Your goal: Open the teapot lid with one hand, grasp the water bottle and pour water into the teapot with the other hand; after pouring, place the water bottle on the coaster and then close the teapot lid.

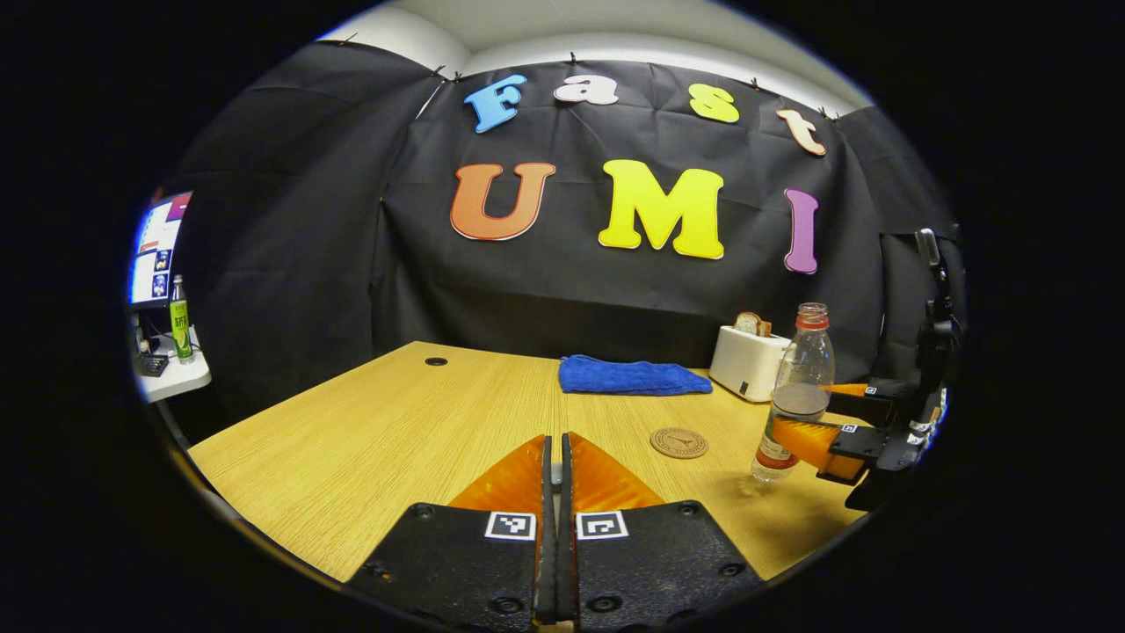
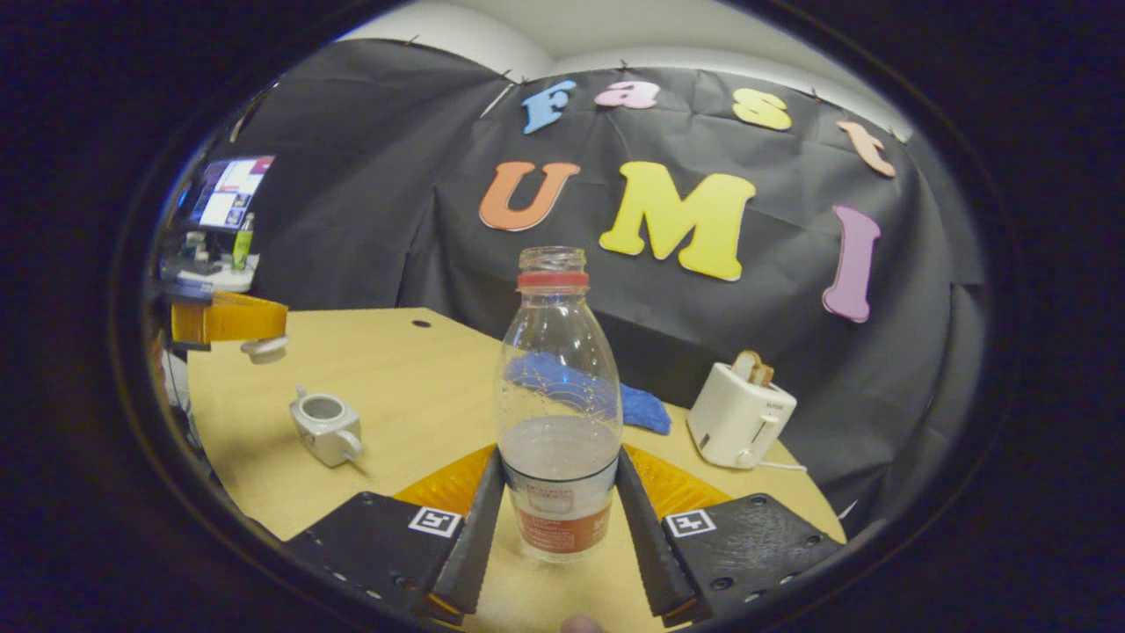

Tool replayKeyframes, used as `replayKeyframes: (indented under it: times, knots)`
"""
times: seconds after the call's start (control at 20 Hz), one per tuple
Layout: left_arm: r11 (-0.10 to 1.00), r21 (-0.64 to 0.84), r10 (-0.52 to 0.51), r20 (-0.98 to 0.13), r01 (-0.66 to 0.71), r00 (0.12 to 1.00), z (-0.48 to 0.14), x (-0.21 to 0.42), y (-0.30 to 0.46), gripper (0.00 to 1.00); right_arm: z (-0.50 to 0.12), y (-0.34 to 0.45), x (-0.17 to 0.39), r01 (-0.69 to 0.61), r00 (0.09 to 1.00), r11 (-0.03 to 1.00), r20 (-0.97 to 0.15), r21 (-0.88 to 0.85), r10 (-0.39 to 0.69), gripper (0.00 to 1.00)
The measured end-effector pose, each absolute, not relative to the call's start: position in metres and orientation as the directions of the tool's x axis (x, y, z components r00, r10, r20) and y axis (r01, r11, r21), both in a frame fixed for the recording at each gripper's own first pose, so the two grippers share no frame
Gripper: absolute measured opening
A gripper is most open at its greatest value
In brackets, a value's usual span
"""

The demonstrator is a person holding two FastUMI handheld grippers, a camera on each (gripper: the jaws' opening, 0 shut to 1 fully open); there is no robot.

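The clear water bottle (image 2: 555, 352), uncapped with a red neck ring and about a third full, stands on the wooden table (image 2: 413, 387). My right gripper (image 2: 560, 457) is shut on its lower body, one finger on each side. In the left gripper view the same bottle (image 1: 804, 360) and right gripper (image 1: 822, 413) sit at the table's right edge. My left gripper (image 1: 554, 440) is shut, and from the right gripper view it (image 2: 233, 318) hangs above the table with the small teapot lid (image 2: 264, 349) pinched beneath it. The grey teapot (image 2: 325, 429) stands open on the table to the left. A round brown coaster (image 1: 678, 442) lies just left of the bottle.
A folded blue cloth (image 1: 631, 375) lies at the back of the table. A white toaster (image 1: 747, 360) with a slice of bread in it stands at the back right. Off the table's left side, a side desk holds a monitor (image 1: 156, 251) and a green bottle (image 1: 180, 321).
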State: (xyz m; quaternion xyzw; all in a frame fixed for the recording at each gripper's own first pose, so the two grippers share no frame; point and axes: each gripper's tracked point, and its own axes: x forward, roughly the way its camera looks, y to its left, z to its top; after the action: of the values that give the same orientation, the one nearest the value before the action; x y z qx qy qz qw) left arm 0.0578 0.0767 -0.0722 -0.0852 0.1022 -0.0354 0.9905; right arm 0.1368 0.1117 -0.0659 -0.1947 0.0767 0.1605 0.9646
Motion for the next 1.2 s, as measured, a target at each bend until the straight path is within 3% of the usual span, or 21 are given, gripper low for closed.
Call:
replayKeyframes:
  times: [0.4,0.9,1.2]
  knots:
    - [0.990,-0.142,-0.045,-0.185,0.019,0.982,-0.070,0.057,0.104,0.02,-0.076,0.145,0.154,-0.336,0.939,0.585,-0.214,-0.738,0.269,0.70]
    - [0.990,-0.141,-0.013,-0.184,-0.013,0.983,-0.072,0.057,0.124,0.02,-0.093,0.171,0.162,-0.232,0.945,0.253,-0.157,-0.939,0.286,0.70]
    - [0.989,-0.145,-0.010,-0.183,-0.017,0.983,-0.071,0.056,0.130,0.02,-0.099,0.182,0.164,-0.190,0.941,0.139,-0.140,-0.972,0.309,0.70]
